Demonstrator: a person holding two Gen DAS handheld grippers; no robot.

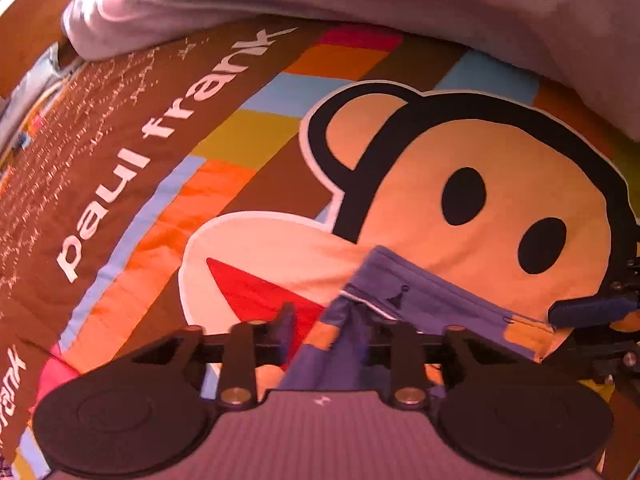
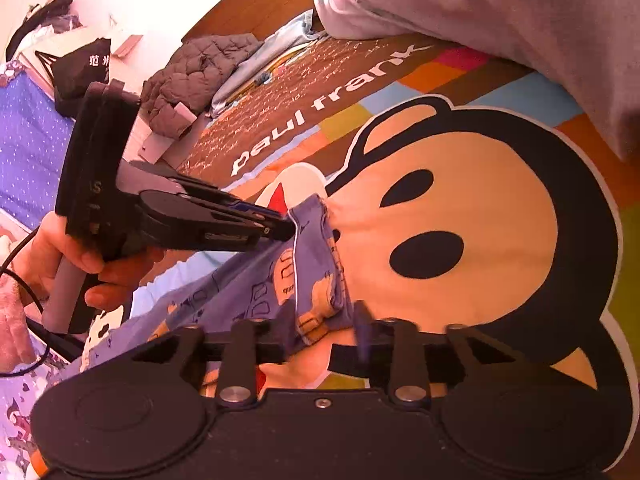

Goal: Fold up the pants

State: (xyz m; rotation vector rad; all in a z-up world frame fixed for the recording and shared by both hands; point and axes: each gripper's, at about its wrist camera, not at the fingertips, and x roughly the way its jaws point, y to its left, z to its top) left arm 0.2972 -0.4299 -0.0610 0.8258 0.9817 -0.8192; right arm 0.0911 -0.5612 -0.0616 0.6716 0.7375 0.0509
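A bedspread (image 2: 480,208) printed with a big monkey face covers the bed, a grey pillow (image 2: 500,12) along its far edge, and the small blue patterned pants (image 2: 316,264) lie bunched over the monkey's mouth. The left gripper (image 2: 286,228) is closed on one corner of the waistband, and the right gripper (image 2: 324,320) pinches the other end, its fingers nearly together around the cloth. Both holds look shallow, so uneven pulling could slip a corner free or skew the fold.
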